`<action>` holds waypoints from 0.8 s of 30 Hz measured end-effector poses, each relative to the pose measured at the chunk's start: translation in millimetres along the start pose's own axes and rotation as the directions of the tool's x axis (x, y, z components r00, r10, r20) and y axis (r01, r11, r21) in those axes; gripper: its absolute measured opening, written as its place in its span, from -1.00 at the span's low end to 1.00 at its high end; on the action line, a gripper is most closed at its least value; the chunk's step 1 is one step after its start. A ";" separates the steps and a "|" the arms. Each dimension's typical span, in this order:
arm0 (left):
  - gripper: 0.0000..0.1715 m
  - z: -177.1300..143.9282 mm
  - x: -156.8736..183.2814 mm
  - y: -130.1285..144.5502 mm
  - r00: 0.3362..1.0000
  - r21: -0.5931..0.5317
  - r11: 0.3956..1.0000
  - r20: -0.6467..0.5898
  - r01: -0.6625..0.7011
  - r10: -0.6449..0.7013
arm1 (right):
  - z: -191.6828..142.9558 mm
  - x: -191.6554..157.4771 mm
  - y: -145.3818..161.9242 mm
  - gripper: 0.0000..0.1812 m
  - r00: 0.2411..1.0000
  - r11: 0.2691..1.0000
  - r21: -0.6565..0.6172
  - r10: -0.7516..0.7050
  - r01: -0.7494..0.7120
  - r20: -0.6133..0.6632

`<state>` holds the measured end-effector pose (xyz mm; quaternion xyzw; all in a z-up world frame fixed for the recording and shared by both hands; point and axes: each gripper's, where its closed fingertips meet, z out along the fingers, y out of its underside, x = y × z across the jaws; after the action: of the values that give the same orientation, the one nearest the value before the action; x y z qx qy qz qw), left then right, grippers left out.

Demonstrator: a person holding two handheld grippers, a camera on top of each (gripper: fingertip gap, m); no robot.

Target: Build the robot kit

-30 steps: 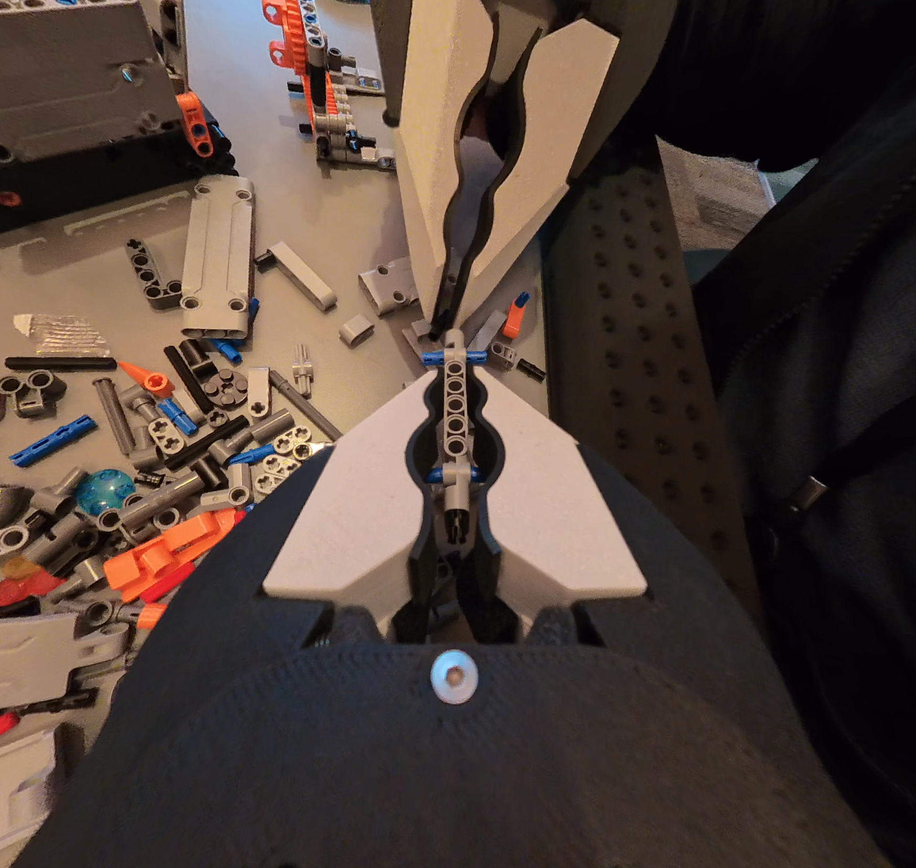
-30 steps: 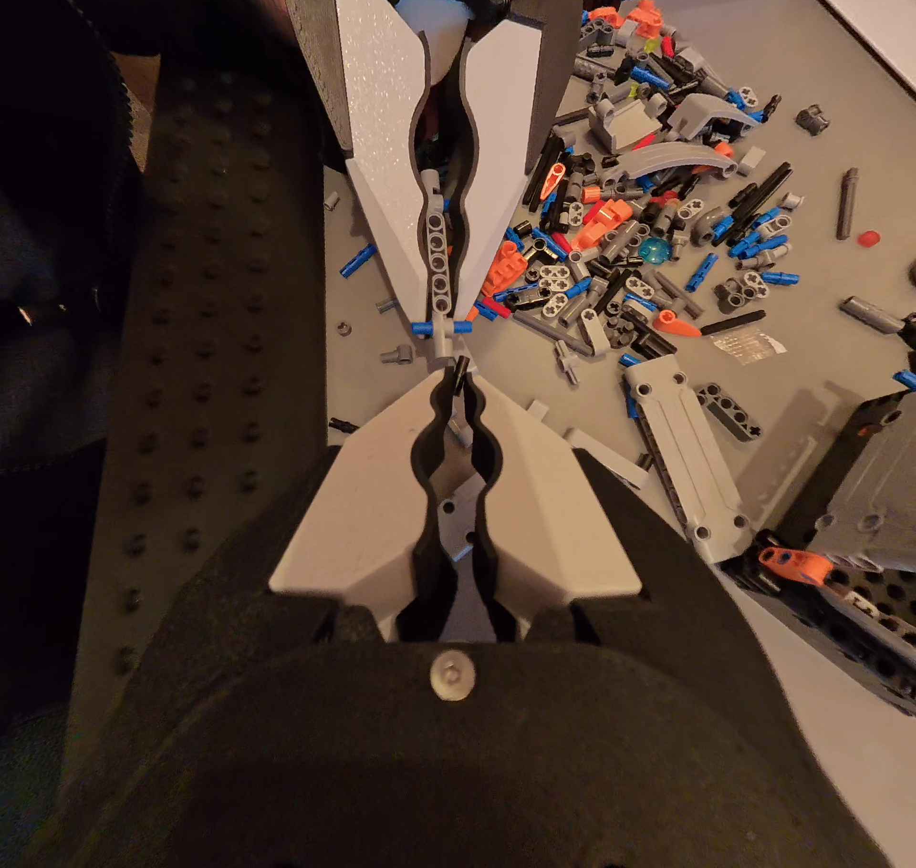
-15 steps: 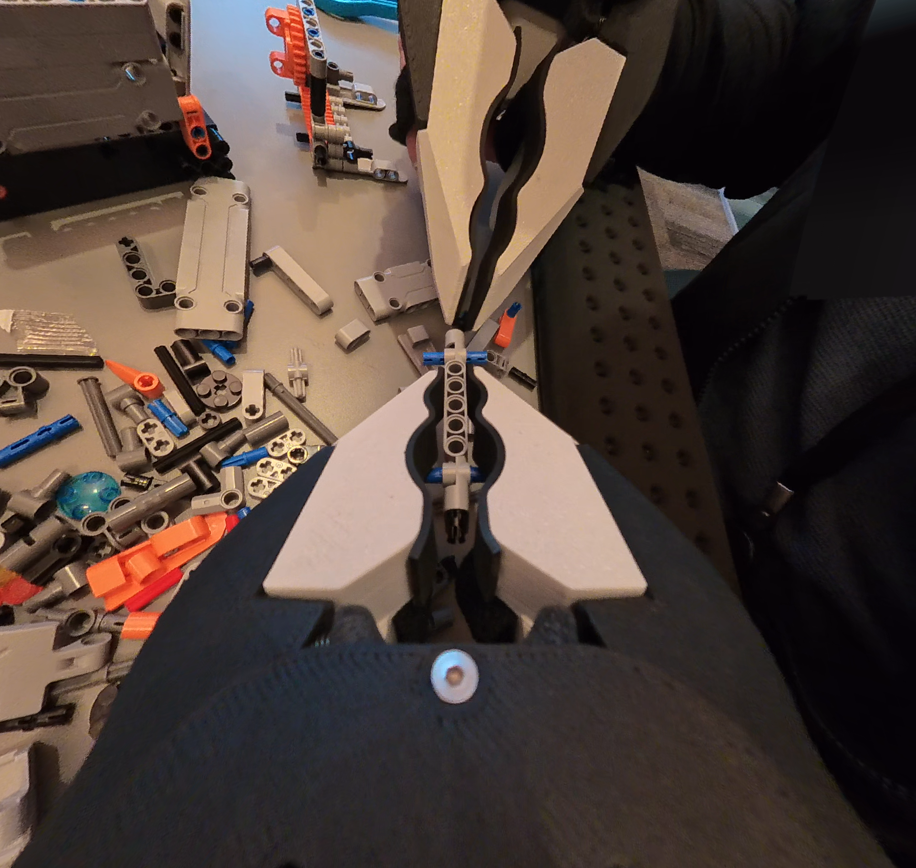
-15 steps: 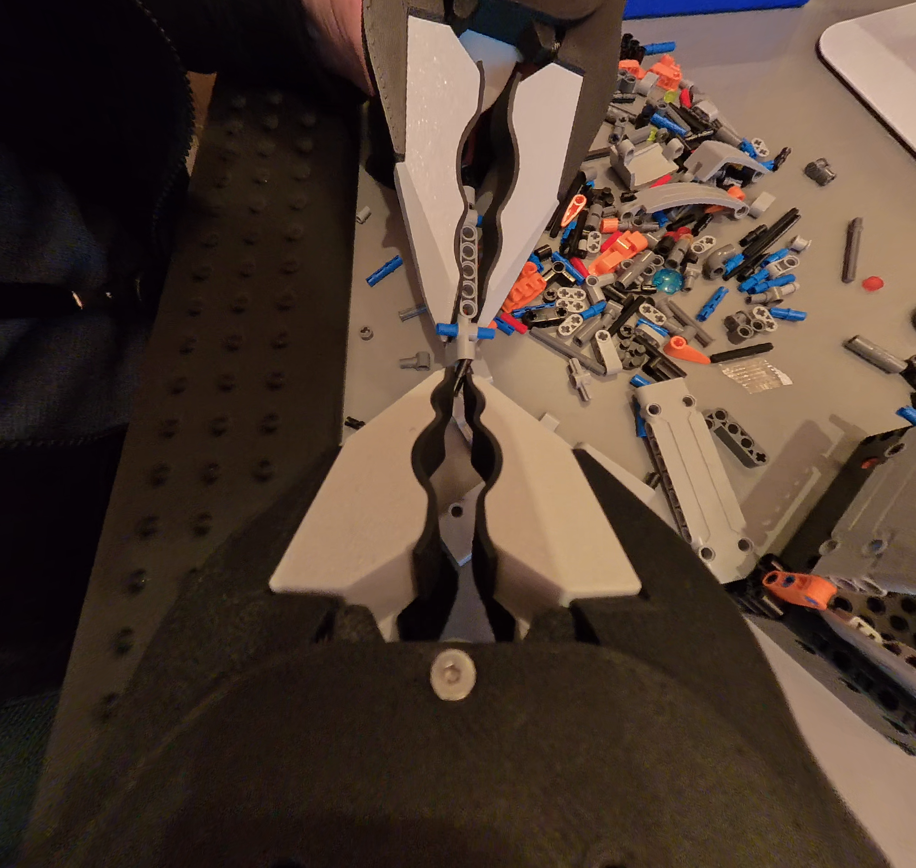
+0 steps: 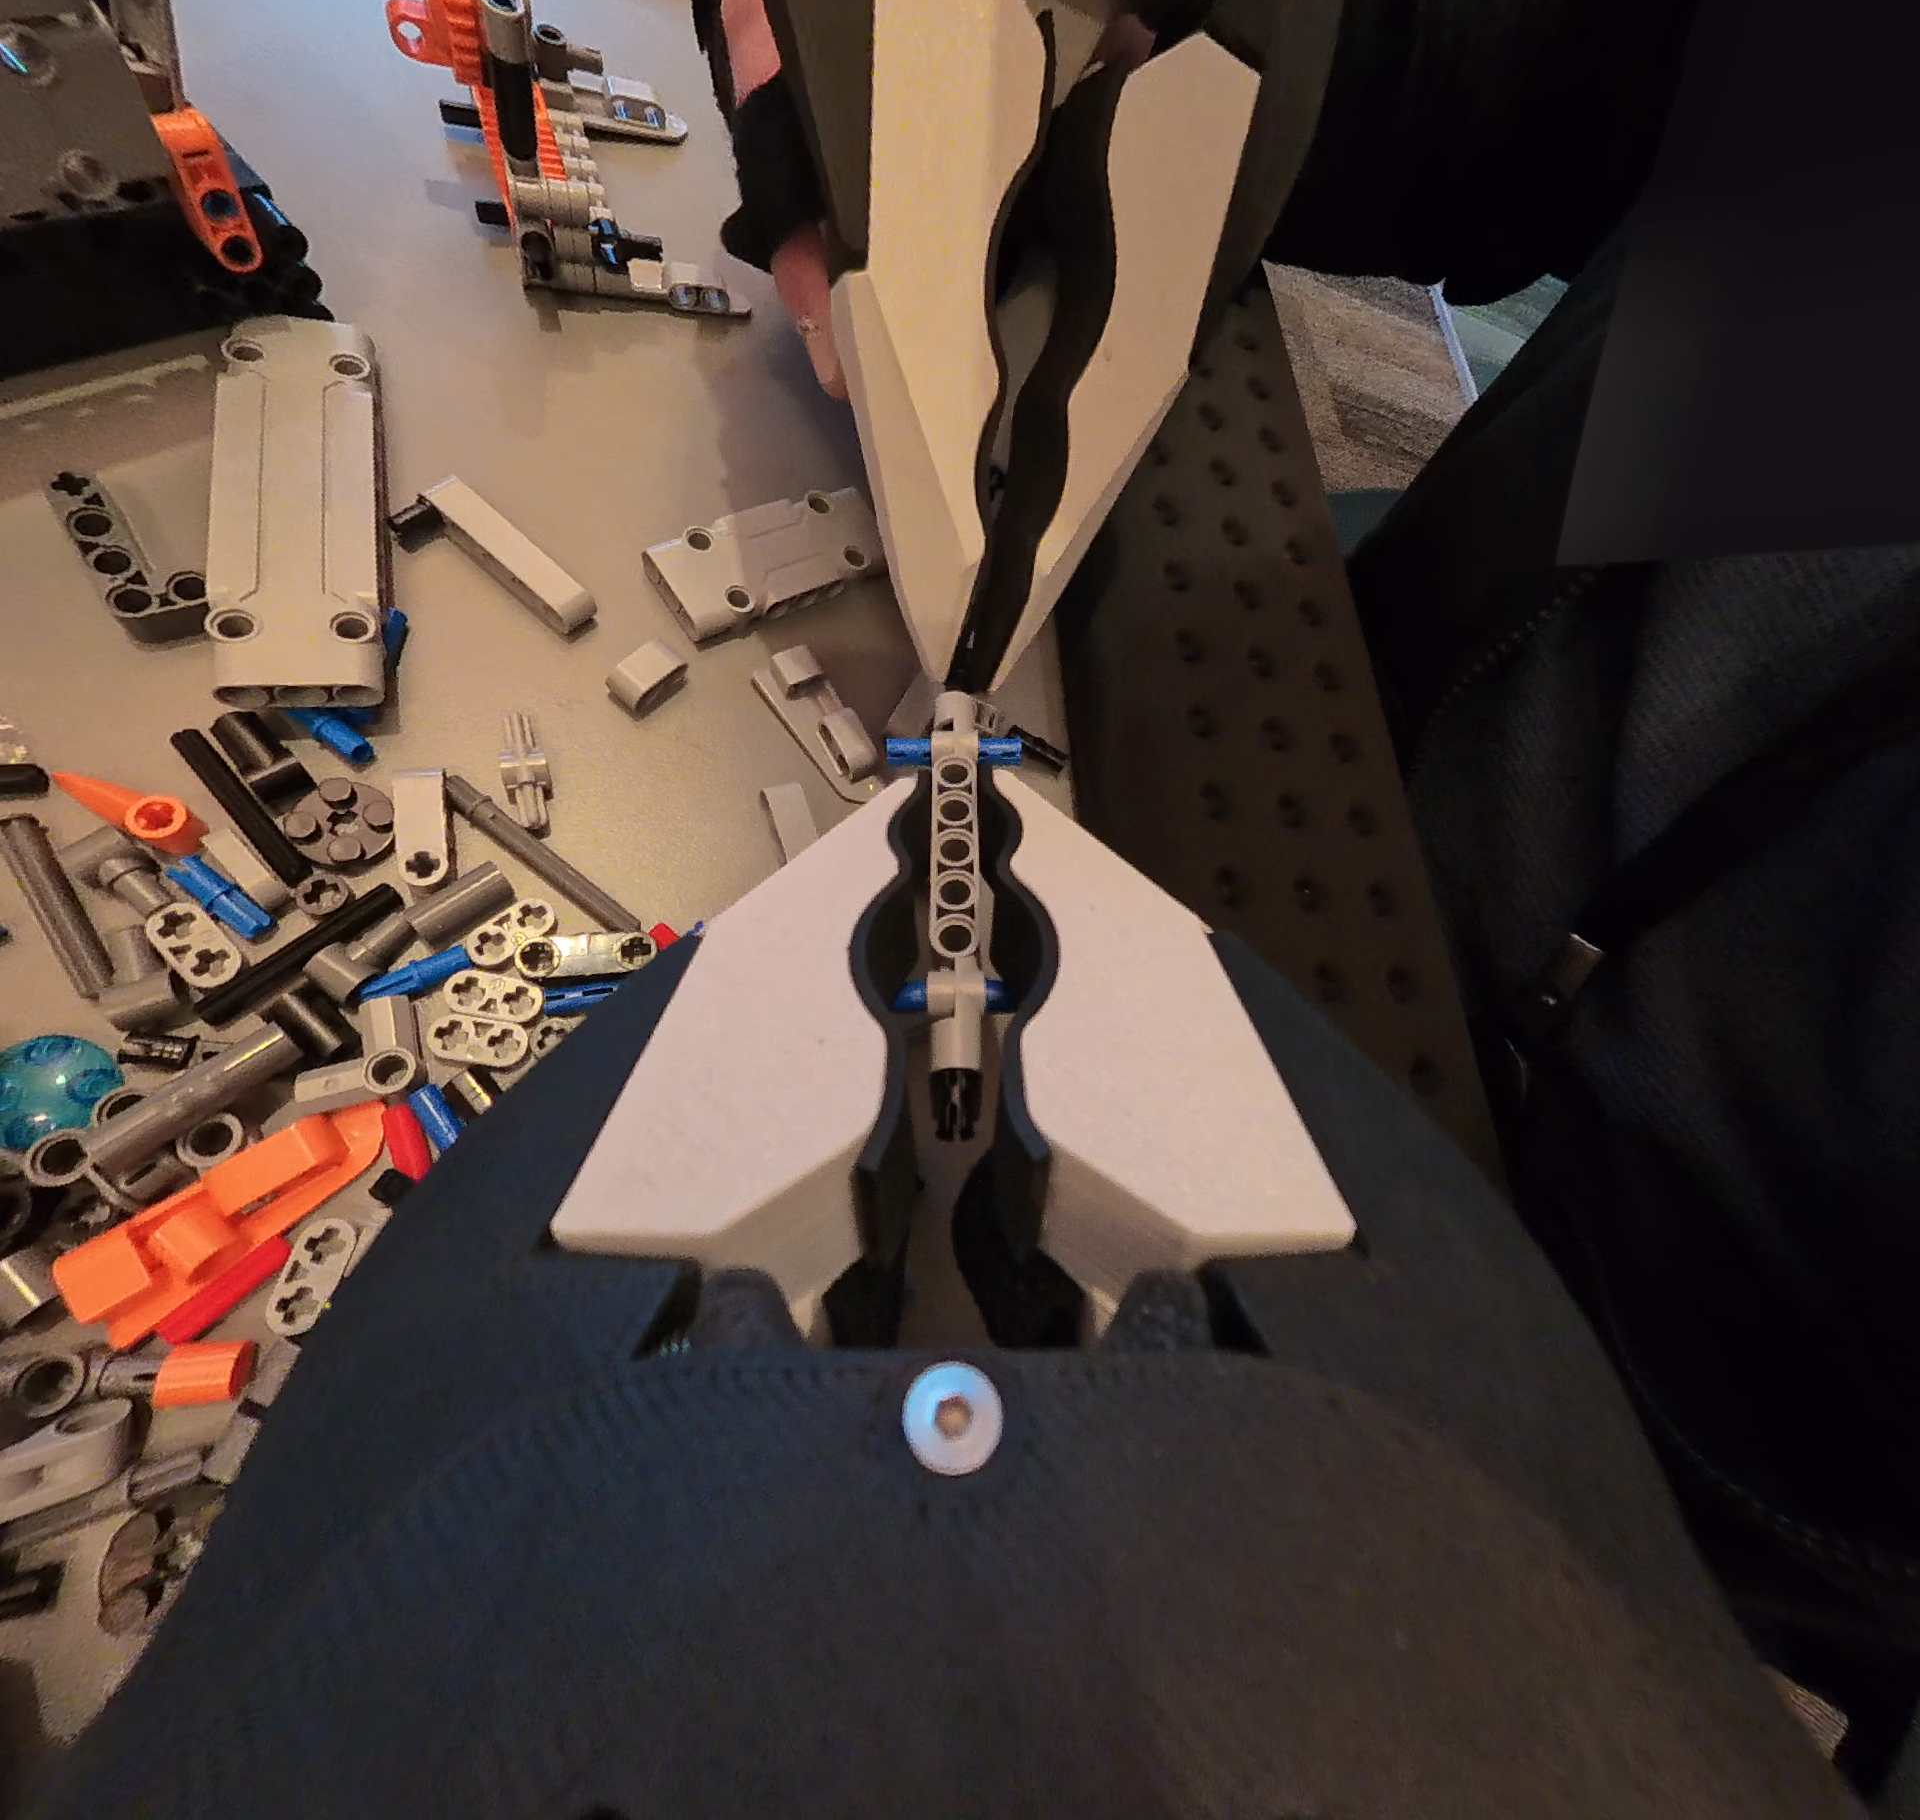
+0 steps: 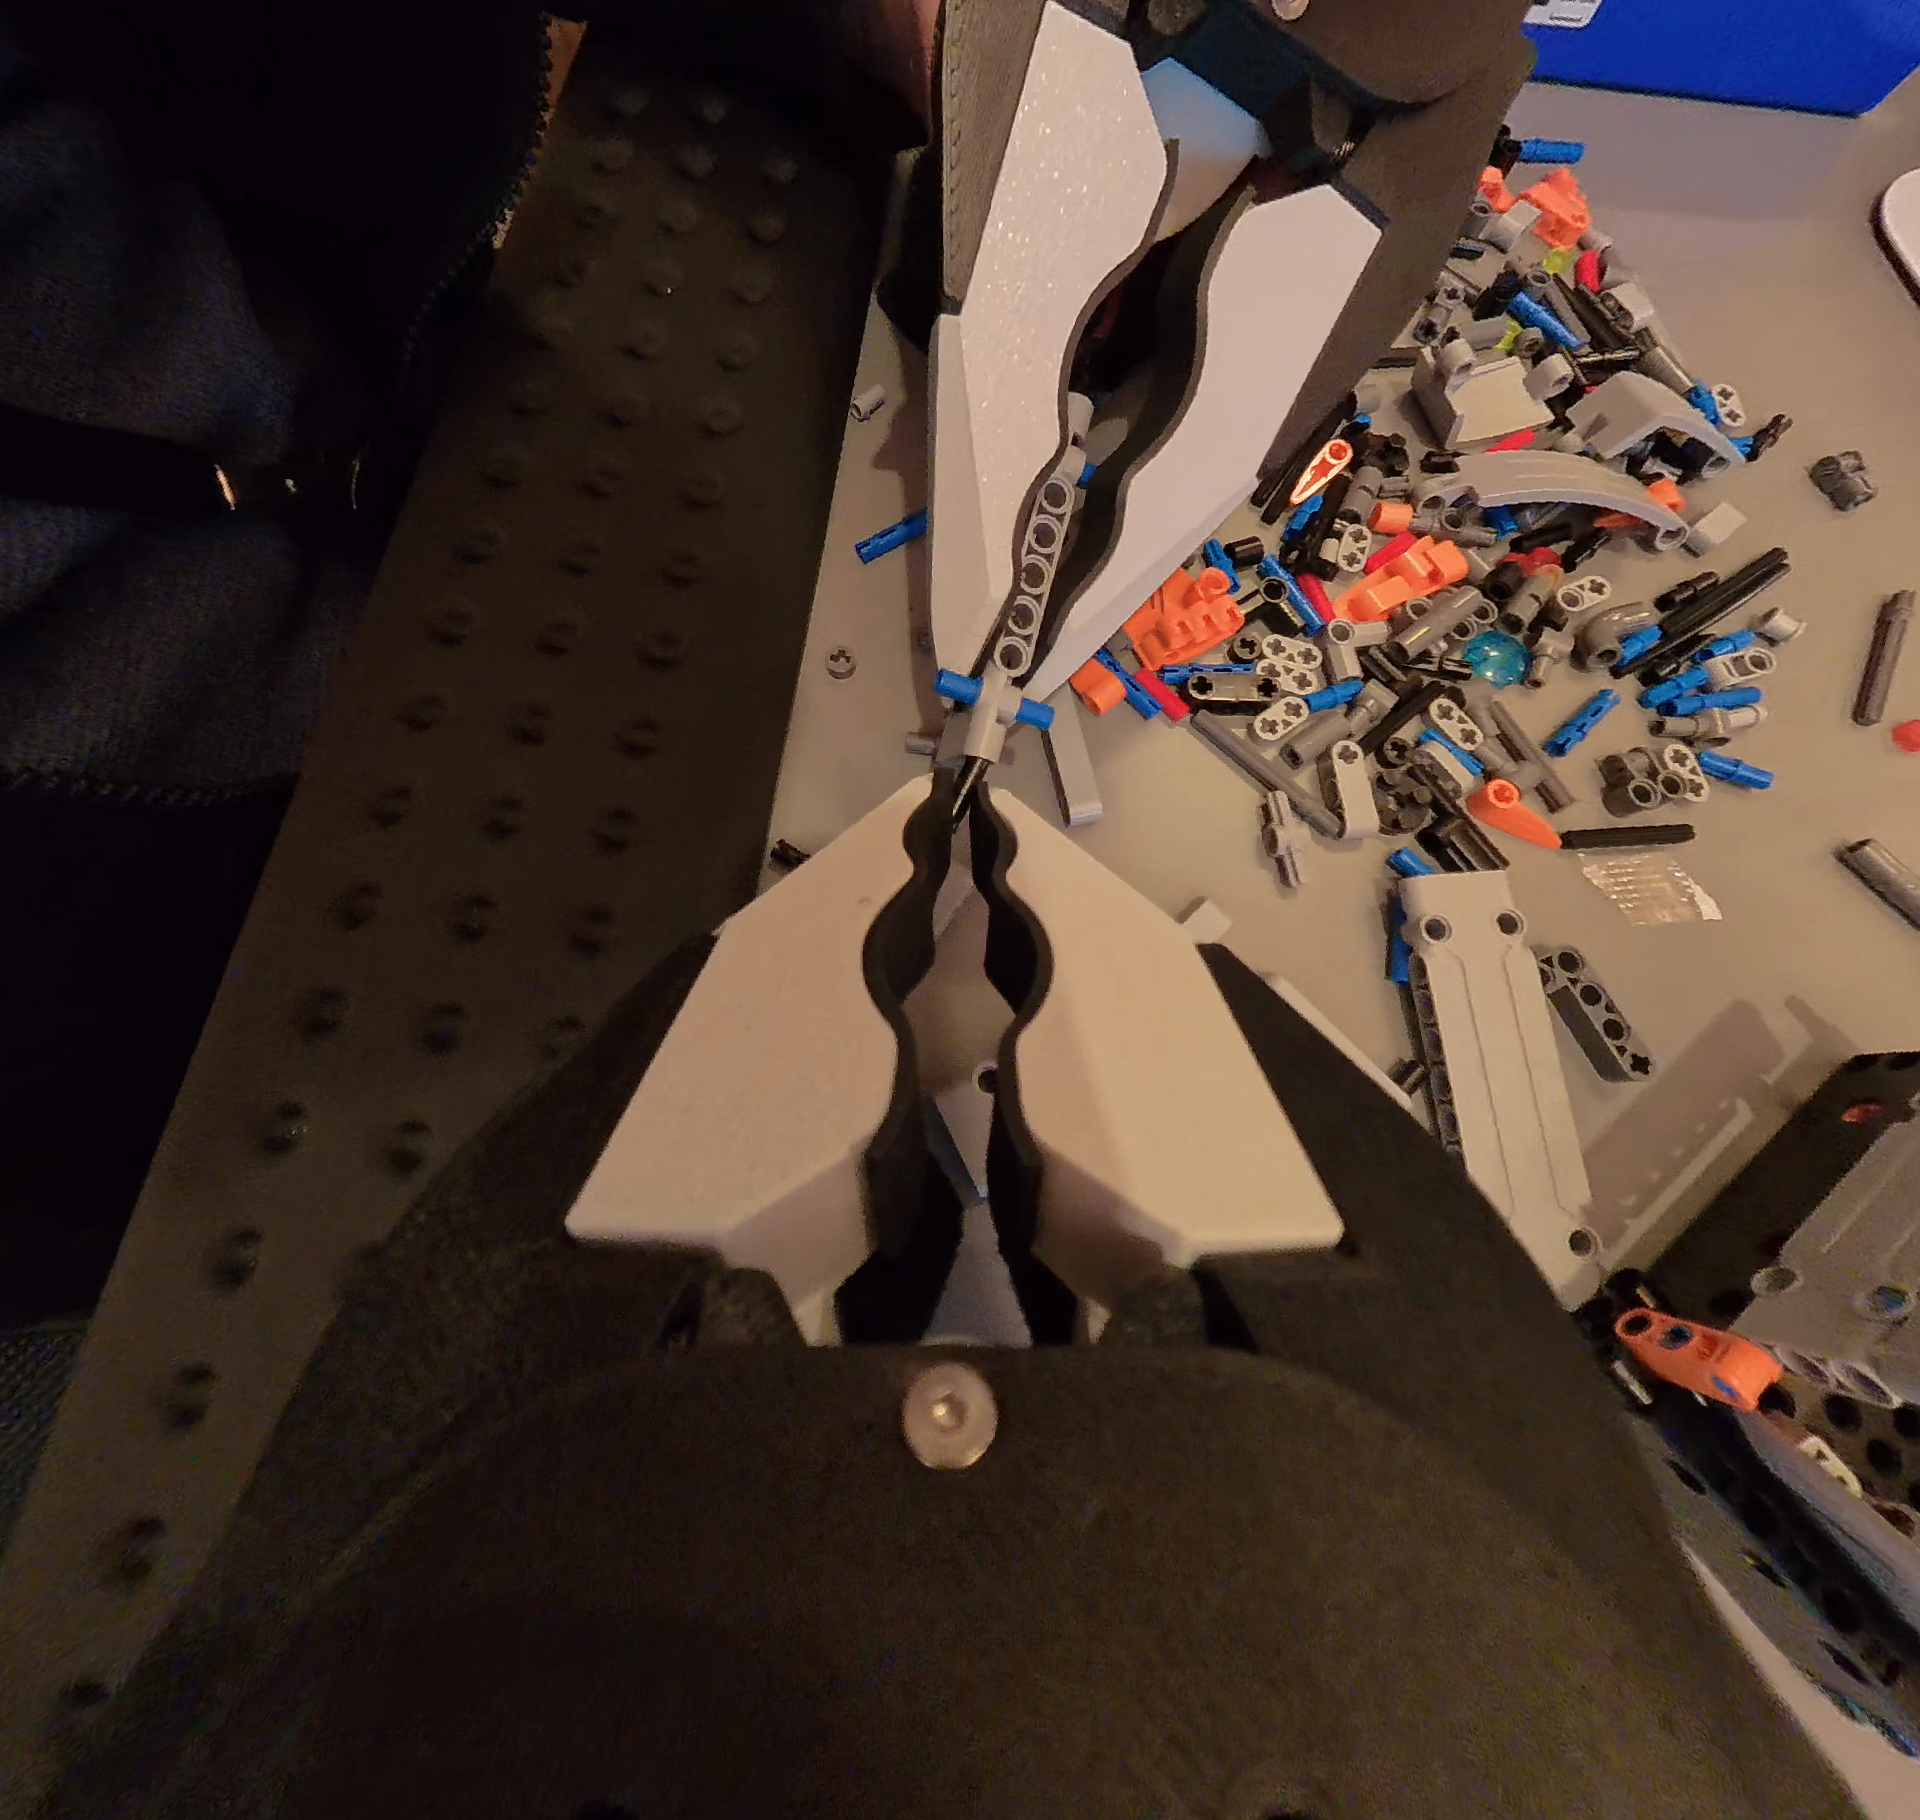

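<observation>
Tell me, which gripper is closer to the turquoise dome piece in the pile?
Left. The left gripper hangs just beside the pile holding the turquoise dome; the right gripper sits farther off, tips pinching a black pin.

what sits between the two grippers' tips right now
The grey holed beam clamped in the left gripper, and a black pin pinched in the right gripper at the beam's end. Both views show it.

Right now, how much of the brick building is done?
Done: a grey-and-black block model stands built, and an orange-and-grey strip lies assembled. In hand: the left gripper is shut on a grey holed beam with blue pins; the right gripper pinches a black pin at the beam's end. Left: a pile of loose pieces lies unused.
</observation>
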<state>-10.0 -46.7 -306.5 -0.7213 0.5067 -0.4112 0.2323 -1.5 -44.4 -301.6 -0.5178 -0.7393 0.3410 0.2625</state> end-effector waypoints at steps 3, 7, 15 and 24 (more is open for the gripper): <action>-0.95 1.0 1.6 -0.1 1.000 -0.005 1.000 -0.003 -0.004 0.004 | 0.9 -2.8 0.2 -1.00 1.000 1.000 -0.005 -0.009 0.009 0.010; -0.95 3.4 2.7 4.4 1.000 -0.045 0.999 0.004 -0.022 0.022 | 4.7 -6.3 3.2 -1.00 0.999 0.999 -0.033 -0.036 0.037 0.013; -0.95 5.7 6.0 9.6 0.998 -0.110 0.992 0.000 -0.059 0.060 | 8.6 -11.8 6.1 -1.00 0.995 0.993 -0.075 -0.093 0.095 0.022; -0.95 11.4 12.5 18.8 0.997 -0.171 0.983 -0.045 -0.072 0.066 | 15.9 -21.9 11.5 -1.00 0.986 0.981 -0.114 -0.150 0.157 0.067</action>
<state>-8.9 -66.2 -322.5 -0.7125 0.5696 -0.3714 0.1730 0.6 -66.1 -321.3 -0.4639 -0.8032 0.2901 0.2355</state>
